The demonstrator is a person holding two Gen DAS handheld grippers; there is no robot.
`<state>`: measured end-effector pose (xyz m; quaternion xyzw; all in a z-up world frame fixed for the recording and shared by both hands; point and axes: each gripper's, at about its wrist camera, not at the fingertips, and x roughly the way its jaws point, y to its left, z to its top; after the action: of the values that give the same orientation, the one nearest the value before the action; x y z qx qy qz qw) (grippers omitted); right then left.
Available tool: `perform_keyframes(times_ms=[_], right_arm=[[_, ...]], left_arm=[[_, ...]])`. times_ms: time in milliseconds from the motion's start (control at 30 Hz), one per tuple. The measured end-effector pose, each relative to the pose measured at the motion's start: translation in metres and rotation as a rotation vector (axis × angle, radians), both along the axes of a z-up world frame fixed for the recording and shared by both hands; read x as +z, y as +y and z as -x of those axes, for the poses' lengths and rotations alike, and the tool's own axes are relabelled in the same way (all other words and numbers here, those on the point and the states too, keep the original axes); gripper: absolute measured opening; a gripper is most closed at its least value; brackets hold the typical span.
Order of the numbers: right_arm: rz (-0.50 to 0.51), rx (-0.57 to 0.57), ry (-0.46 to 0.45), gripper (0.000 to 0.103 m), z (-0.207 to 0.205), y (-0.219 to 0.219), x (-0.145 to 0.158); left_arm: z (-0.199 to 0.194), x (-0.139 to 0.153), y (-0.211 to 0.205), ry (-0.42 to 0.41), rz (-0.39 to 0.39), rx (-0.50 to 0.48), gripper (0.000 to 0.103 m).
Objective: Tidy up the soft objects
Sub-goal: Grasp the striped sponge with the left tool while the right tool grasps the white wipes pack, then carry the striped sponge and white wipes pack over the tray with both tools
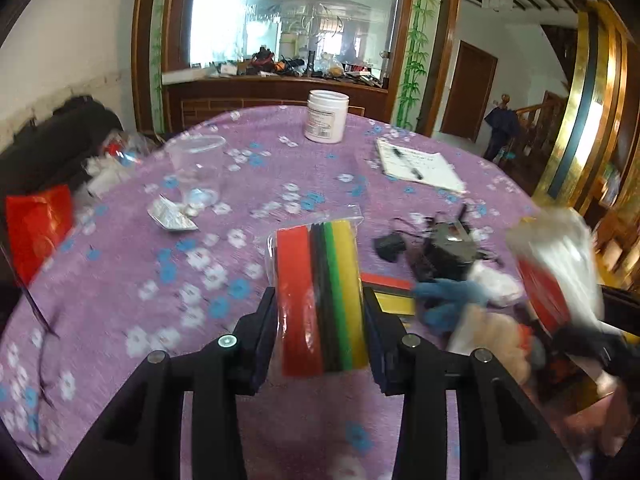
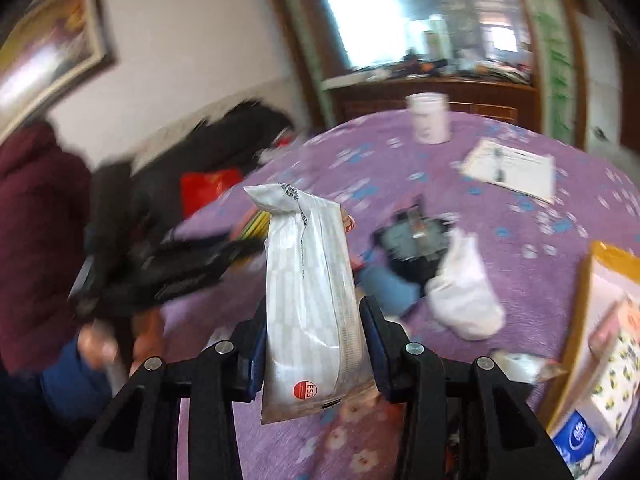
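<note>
On the purple flowered tablecloth [image 1: 168,292] both tools are loaded. The right gripper [image 2: 314,344] pinches a white soft packet [image 2: 310,300], whose long axis runs forward between the fingers. The left gripper [image 1: 320,334] pinches a bag of coloured strips [image 1: 320,292] the same way, lengthwise ahead, above the cloth.
</note>
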<state>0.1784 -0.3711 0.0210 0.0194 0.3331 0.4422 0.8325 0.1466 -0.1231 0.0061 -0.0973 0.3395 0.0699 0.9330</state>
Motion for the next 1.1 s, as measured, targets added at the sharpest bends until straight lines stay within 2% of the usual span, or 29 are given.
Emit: perform_keyframes(times_ms=[67,167,333,567,767,1100], right_arm=[[-0.033,-0.056,0.011,0.046,-0.007,-0.010,0.002],[-0.066,-0.128,0.028,0.046,-0.019,-0.019,0.003],[-0.070,-0.168,0.052,0.046,-0.033,-0.025,0.003],[-0.077,-0.203,0.044,0.046,-0.032,-0.032,0.006],[-0.074,-0.251,0.054,0.046,-0.040,-0.038,0.001],[-0.078,-0.254,0.076,0.046,-0.043,-0.036,-0.005]], left_arm=[[0.002,0.004,-0.013,-0.008,0.017,-0.021,0.039],[0.005,0.009,-0.041,-0.039,-0.012,-0.059,0.039],[0.009,0.005,-0.071,-0.072,-0.057,-0.114,0.039],[0.004,-0.001,-0.069,-0.047,-0.035,-0.124,0.039],[0.003,-0.003,-0.074,-0.047,-0.063,-0.140,0.039],[-0.003,-0.008,-0.075,-0.019,-0.048,-0.166,0.039]])
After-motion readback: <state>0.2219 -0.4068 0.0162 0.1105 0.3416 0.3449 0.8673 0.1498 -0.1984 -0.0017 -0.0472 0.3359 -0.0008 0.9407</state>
